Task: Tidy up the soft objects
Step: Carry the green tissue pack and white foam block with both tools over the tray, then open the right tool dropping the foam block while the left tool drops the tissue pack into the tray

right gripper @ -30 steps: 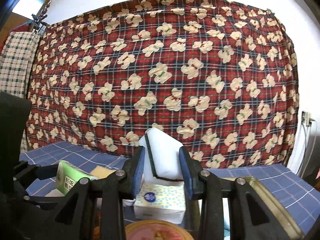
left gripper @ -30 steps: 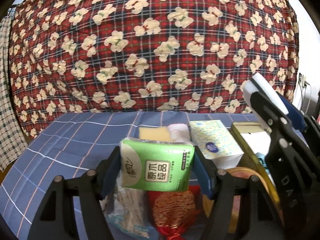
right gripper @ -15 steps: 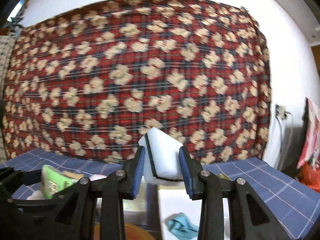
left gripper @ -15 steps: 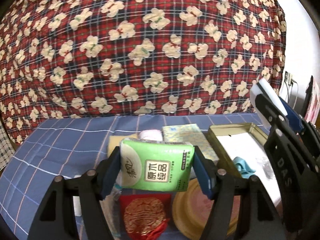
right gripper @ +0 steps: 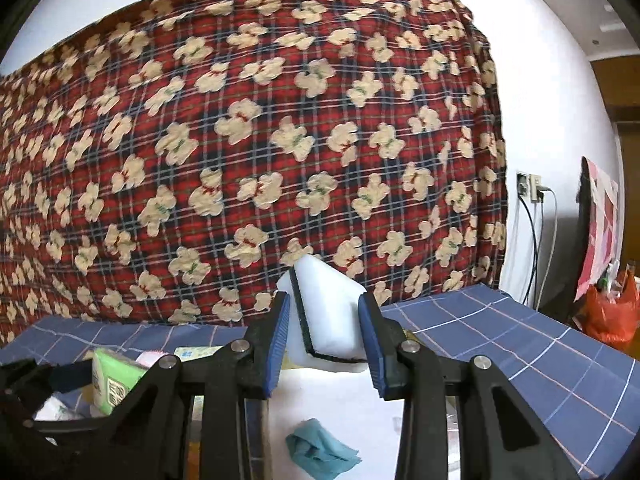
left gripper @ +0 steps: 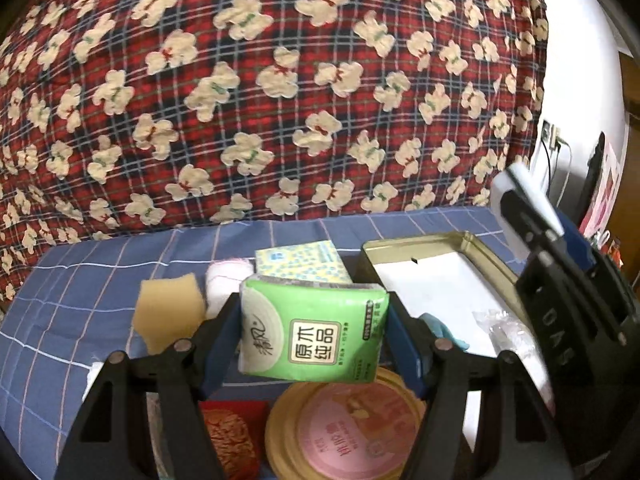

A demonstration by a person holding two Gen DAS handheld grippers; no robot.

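My left gripper (left gripper: 314, 330) is shut on a green tissue pack (left gripper: 312, 332) and holds it in the air above the table, left of a gold tin box (left gripper: 432, 276) with a white lining. My right gripper (right gripper: 325, 330) is shut on a white sponge with a black layer (right gripper: 326, 316), held above the same box (right gripper: 340, 400). A teal cloth (right gripper: 320, 450) lies in the box. The right gripper with its sponge also shows at the right of the left wrist view (left gripper: 524, 200). The green pack shows low left in the right wrist view (right gripper: 114, 380).
On the blue checked tablecloth (left gripper: 100, 280) lie a yellow sponge (left gripper: 168, 312), a white roll (left gripper: 228, 284), a dotted tissue pack (left gripper: 304, 262), a round pink-lidded tin (left gripper: 344, 428) and a red packet (left gripper: 232, 440). A red bear-print blanket (left gripper: 280, 100) hangs behind.
Both grippers have moved right with their loads. The tin box has come into fuller view, and the white sponge now hangs over its white lining.
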